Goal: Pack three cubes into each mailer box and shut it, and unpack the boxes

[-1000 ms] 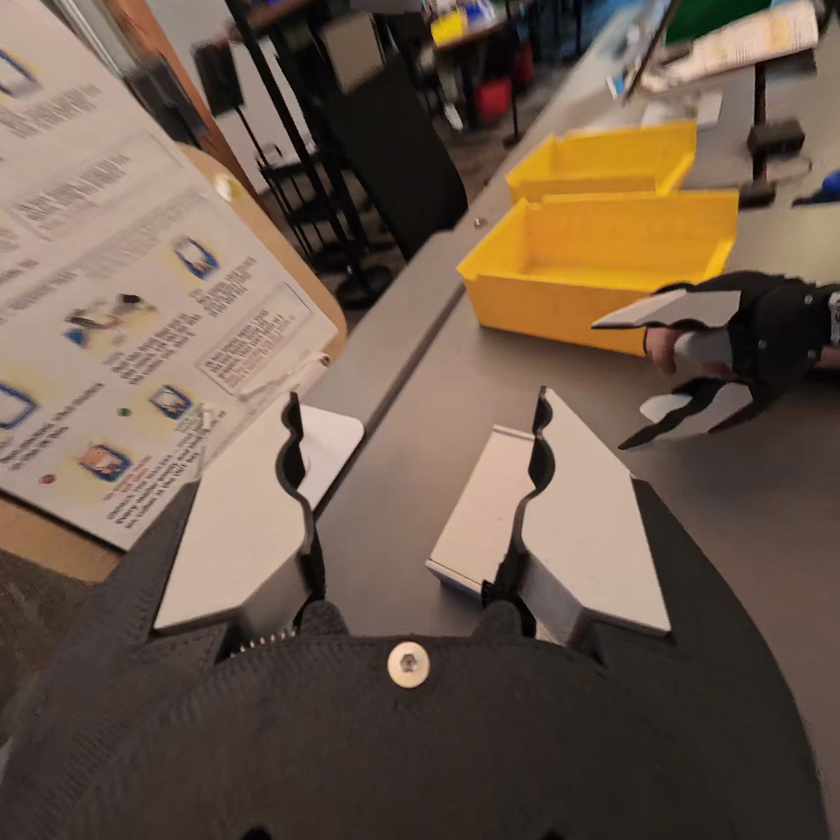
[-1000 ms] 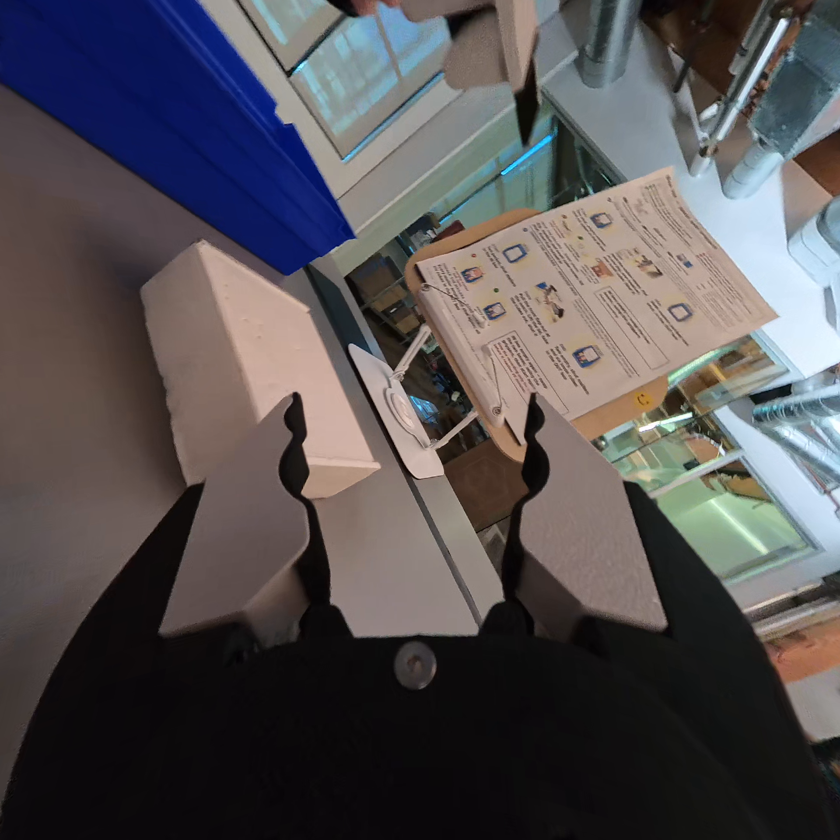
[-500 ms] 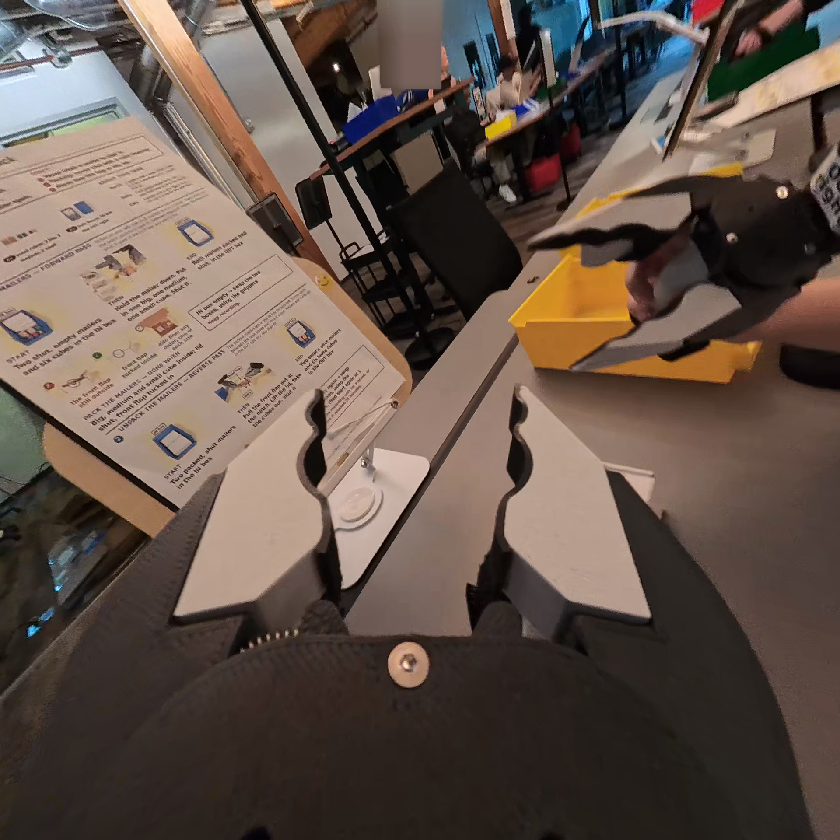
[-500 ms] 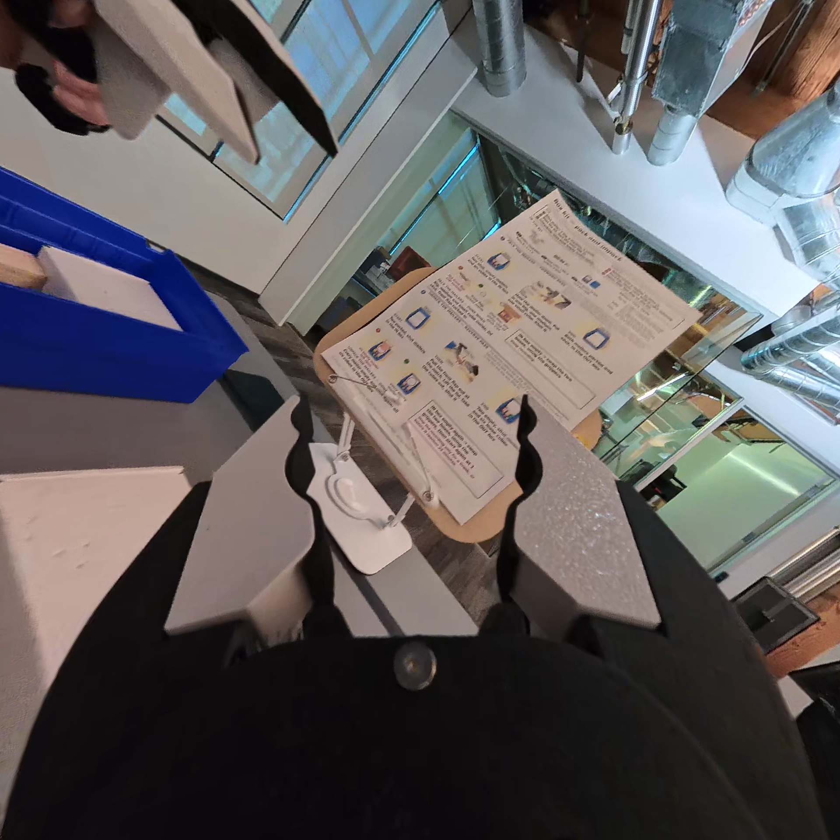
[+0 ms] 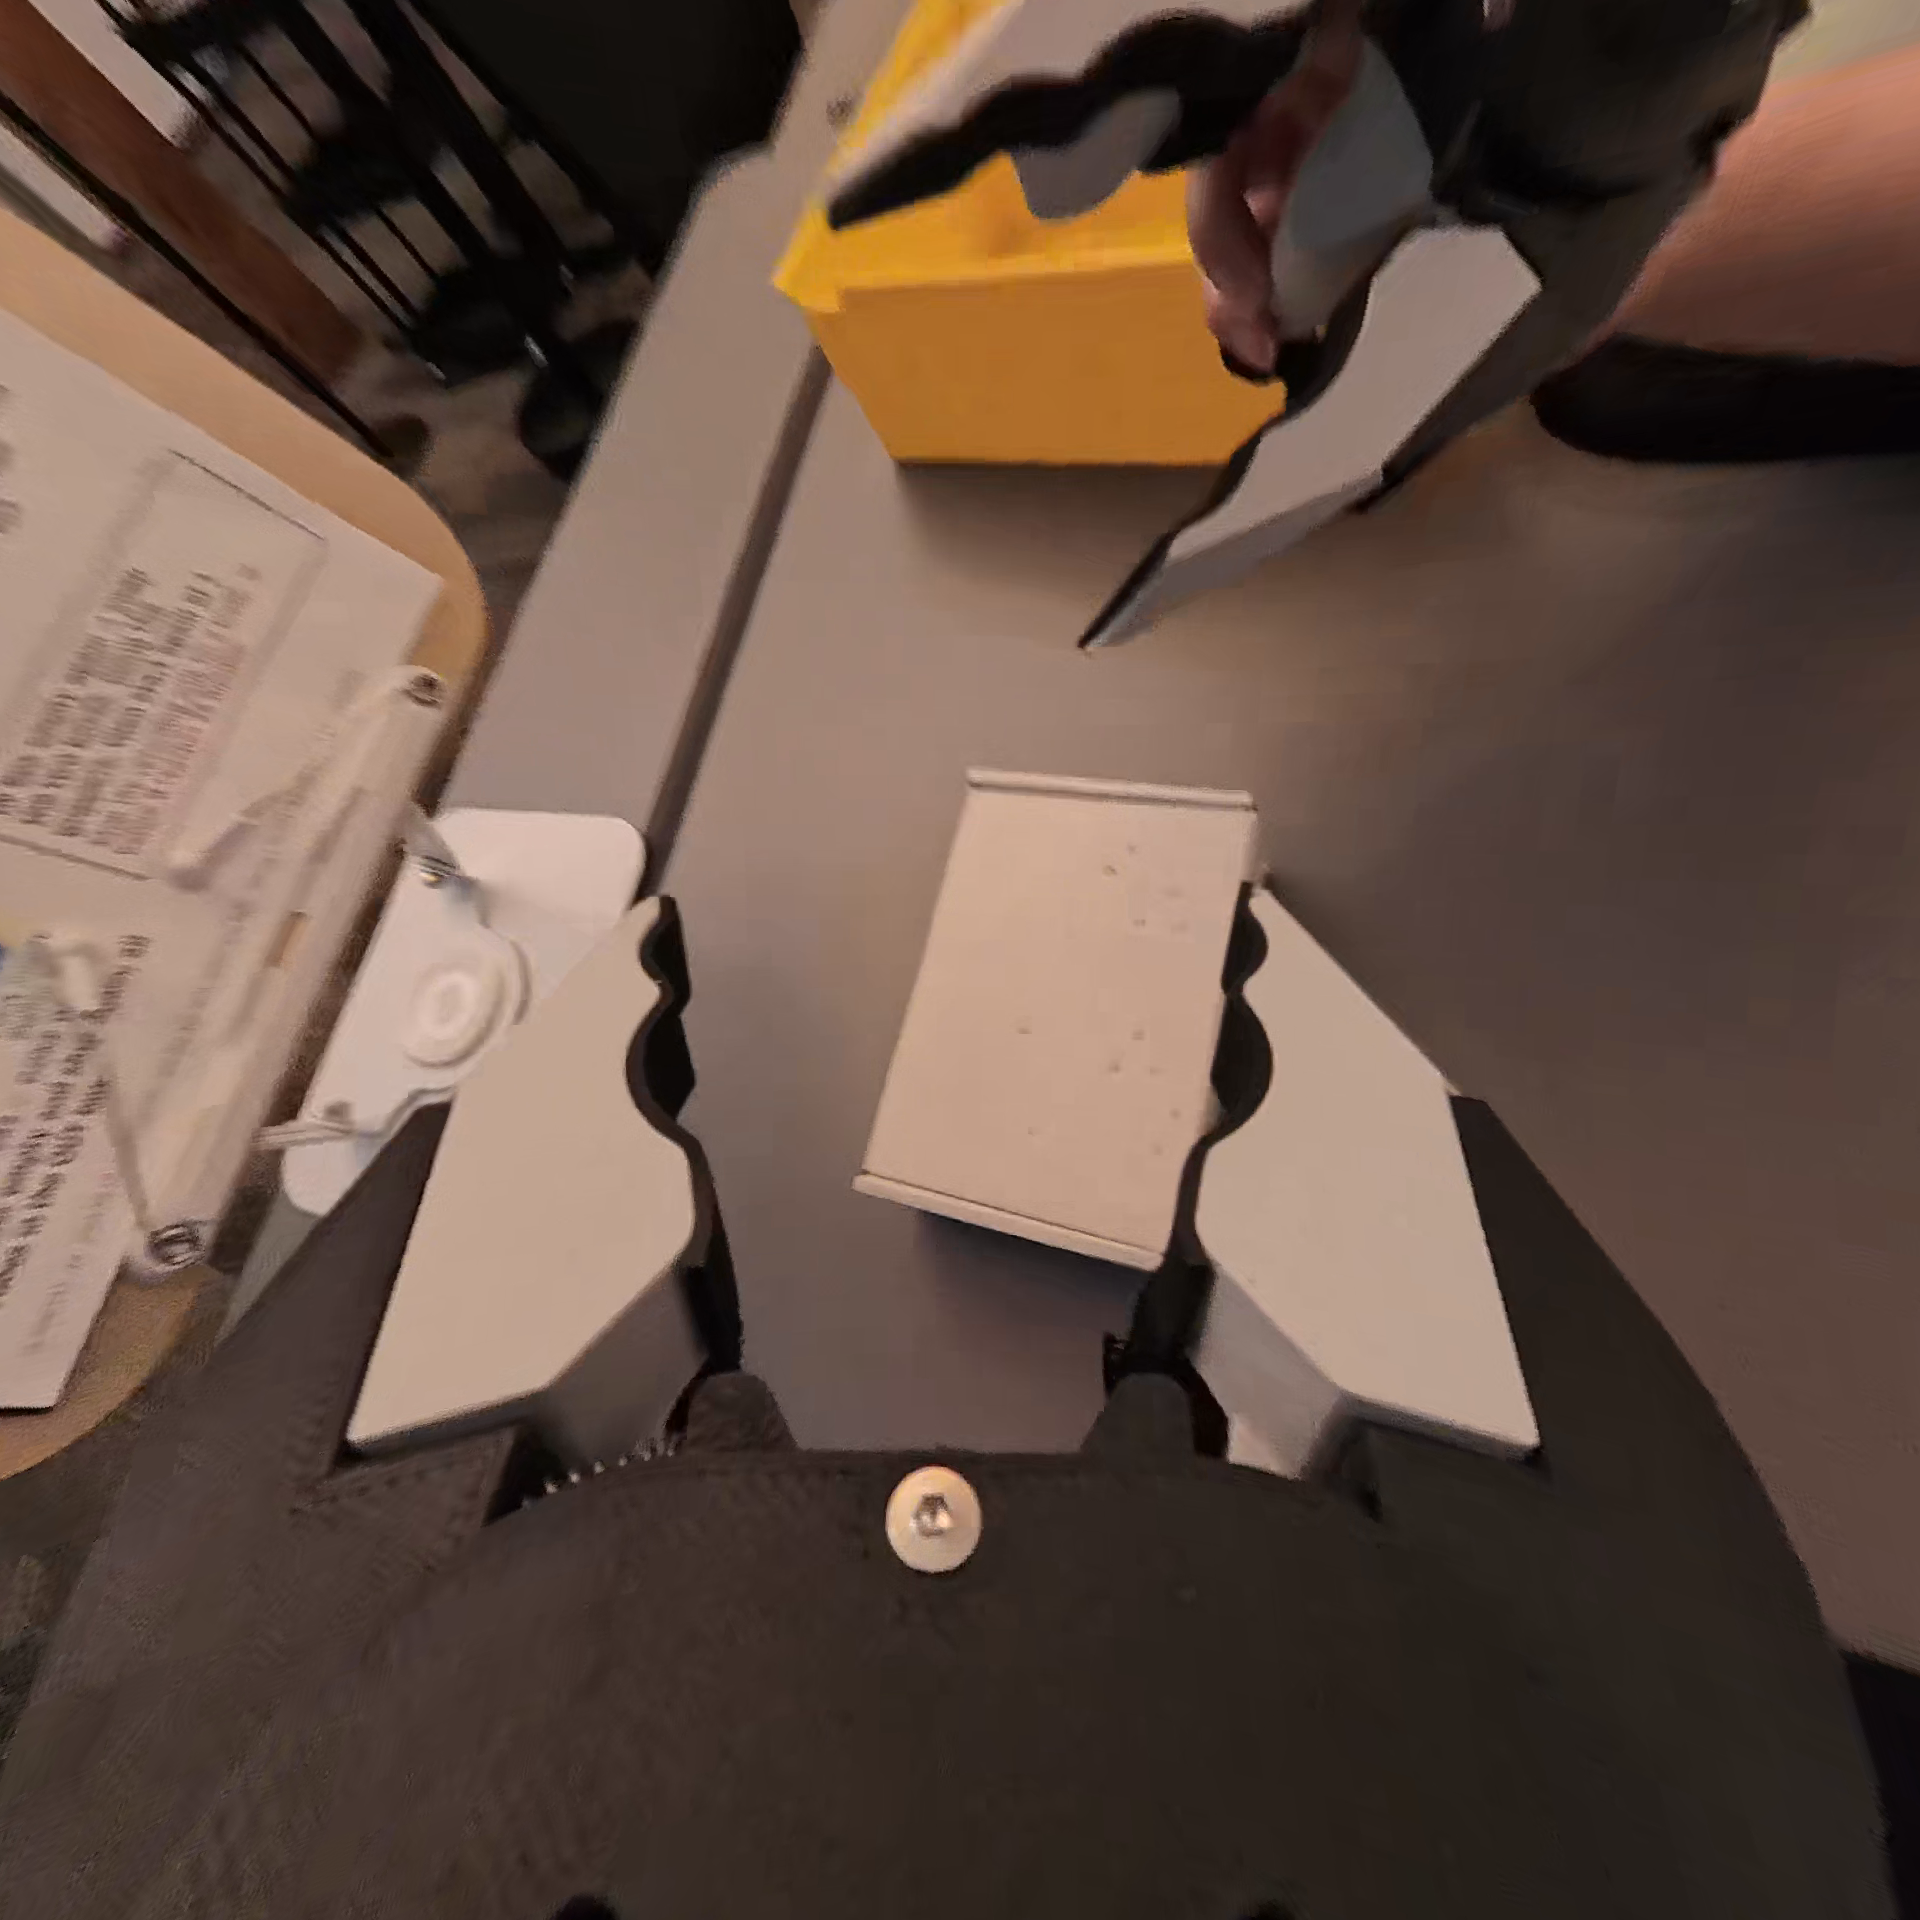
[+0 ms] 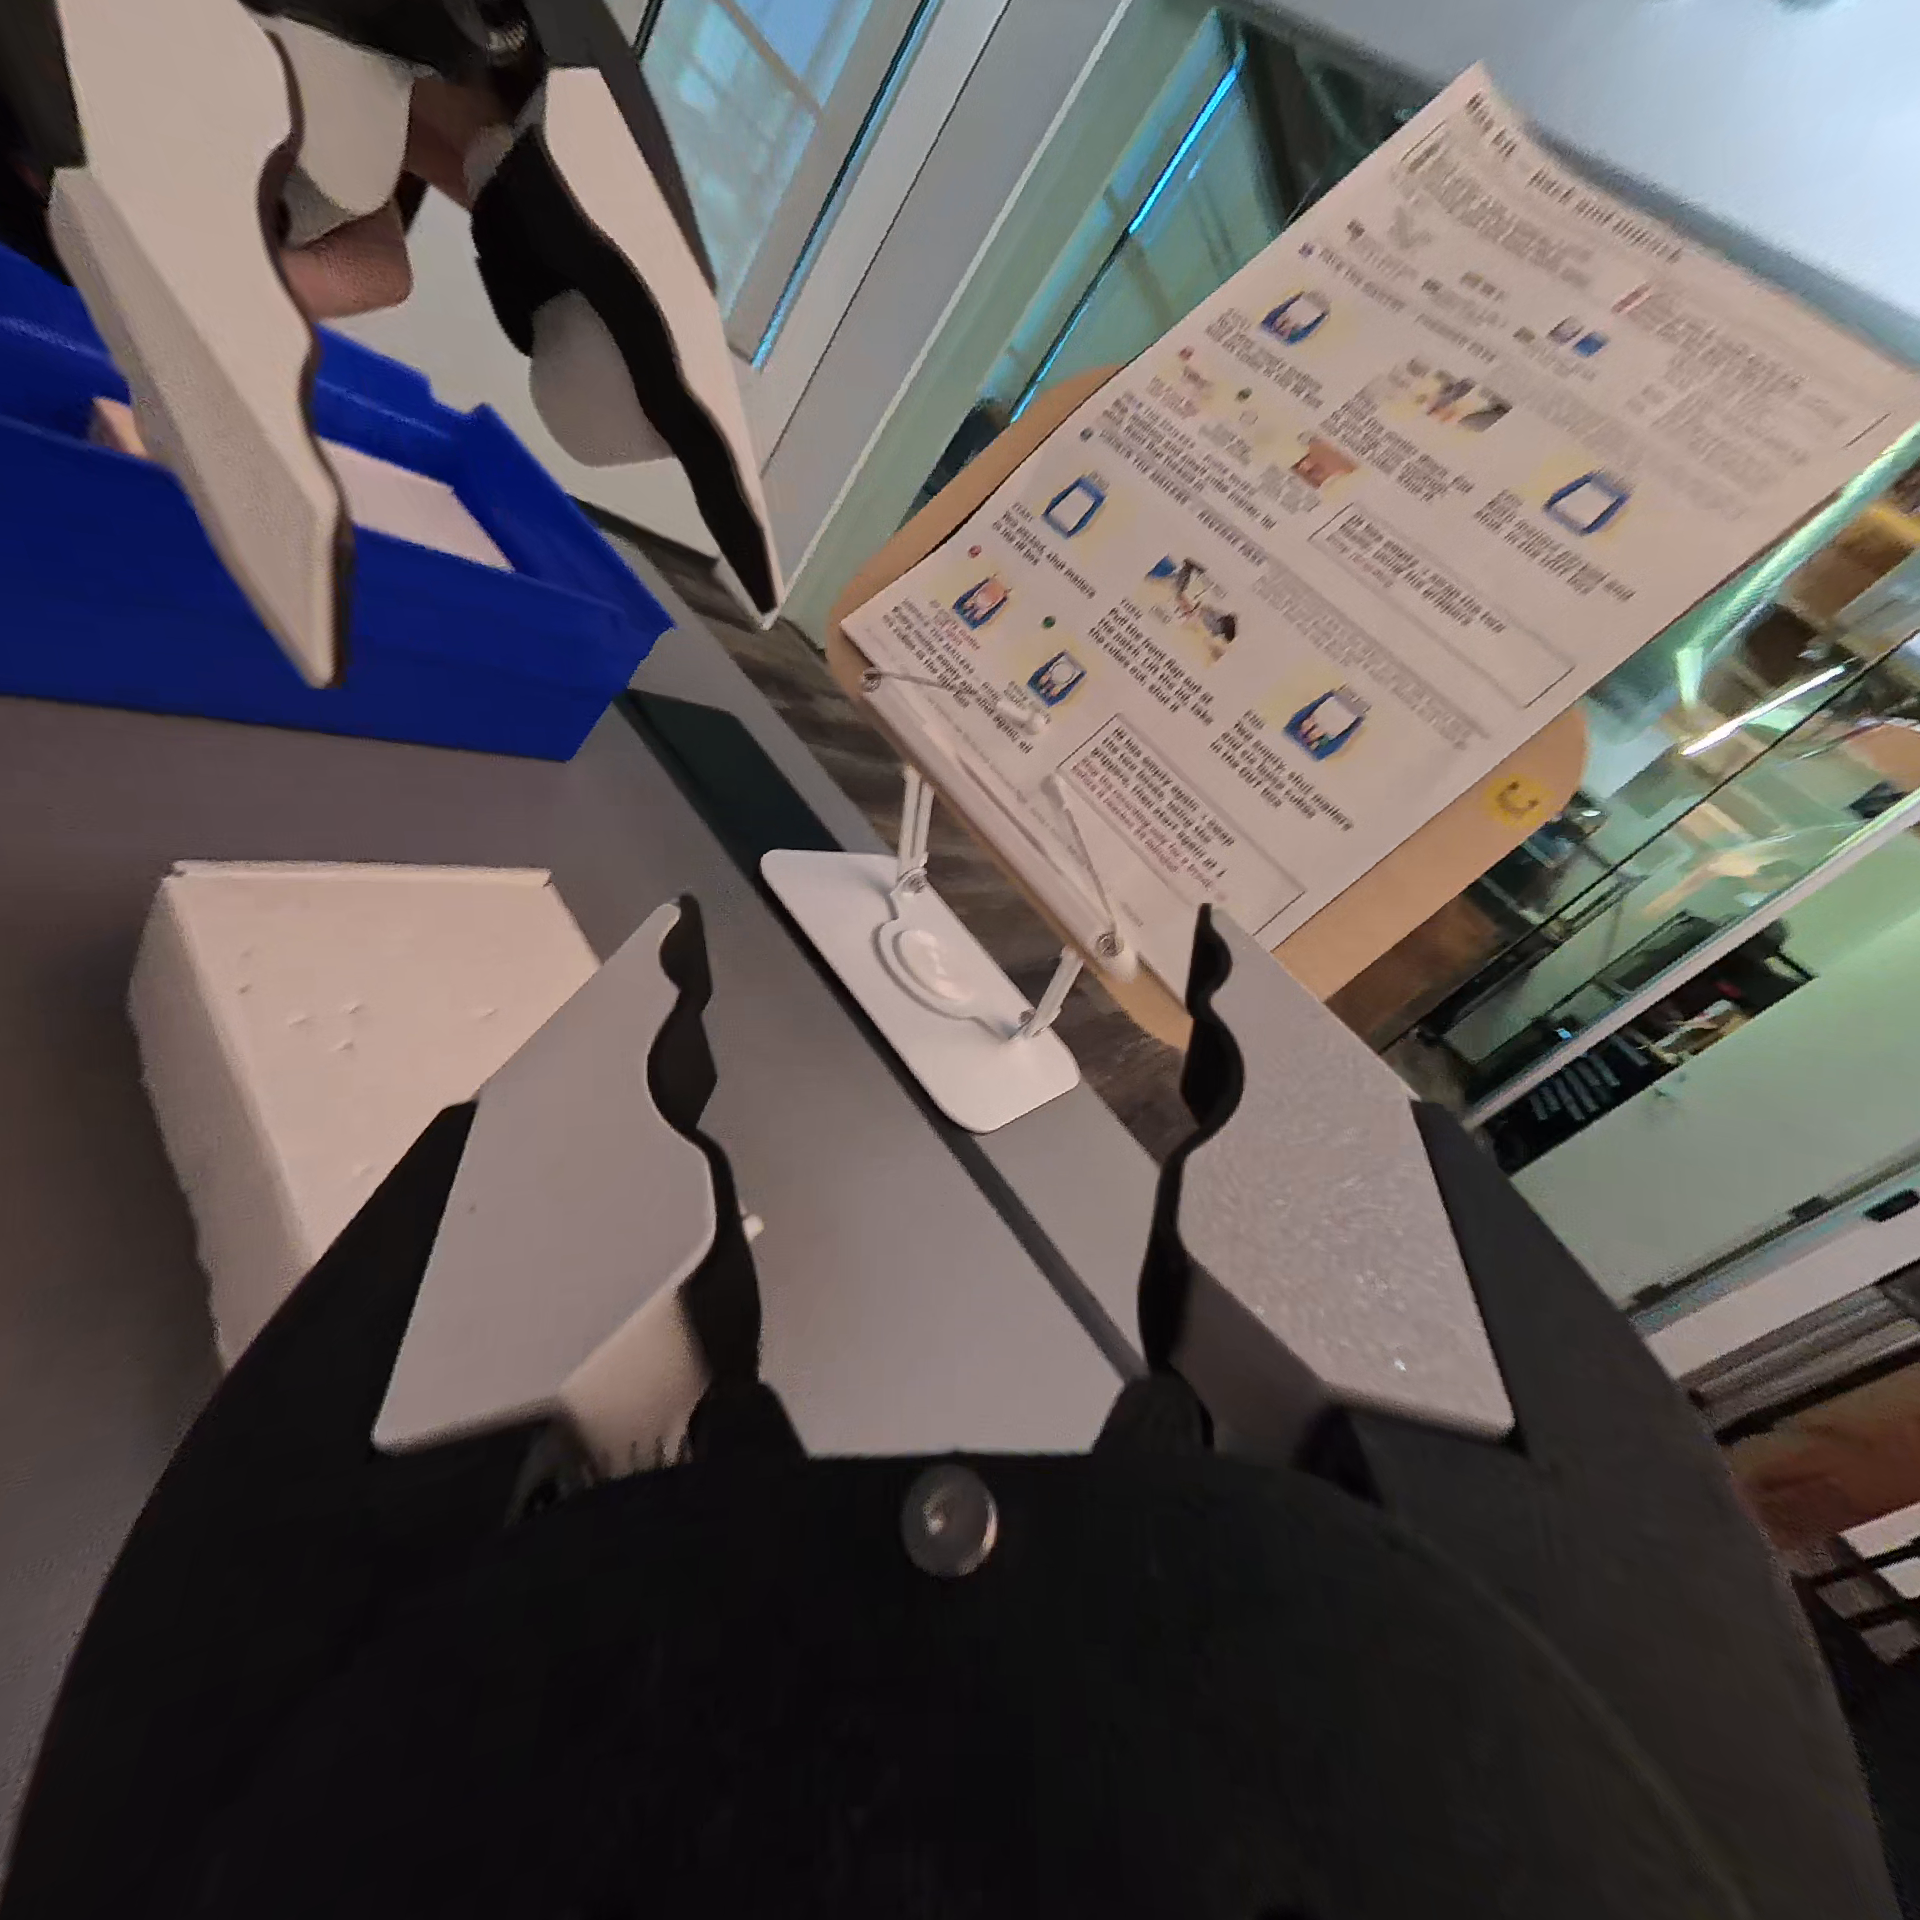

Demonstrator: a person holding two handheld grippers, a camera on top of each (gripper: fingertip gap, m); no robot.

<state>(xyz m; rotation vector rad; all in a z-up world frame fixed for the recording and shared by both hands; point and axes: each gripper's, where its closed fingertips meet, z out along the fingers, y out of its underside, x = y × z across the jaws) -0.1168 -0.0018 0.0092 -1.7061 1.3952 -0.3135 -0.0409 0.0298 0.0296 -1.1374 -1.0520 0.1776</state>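
Note:
A shut white mailer box (image 5: 1060, 1008) lies flat on the grey table (image 5: 1455, 831). My left gripper (image 5: 956, 914) is open and hovers over it. The box shows between the fingers, close by the right finger (image 5: 1340, 1143) and well clear of the left one. My right gripper (image 6: 940, 920) is open and empty, with the same box (image 6: 343, 1018) to its left. It also shows in the left wrist view (image 5: 971, 421), open, above the table beyond the box. The left gripper shows open in the right wrist view (image 6: 540, 644). No cubes are in view.
A yellow bin (image 5: 1039, 364) stands beyond the box. A blue bin (image 6: 156, 613) with a white box (image 6: 416, 509) inside stands on the other side. An instruction sheet (image 6: 1351, 499) leans on a white stand (image 6: 935, 997) at the table's edge.
My left gripper has tipped down from looking across the room to looking onto the mailer box. My right gripper has swung round and the box now shows at its left. Both jaws stay open.

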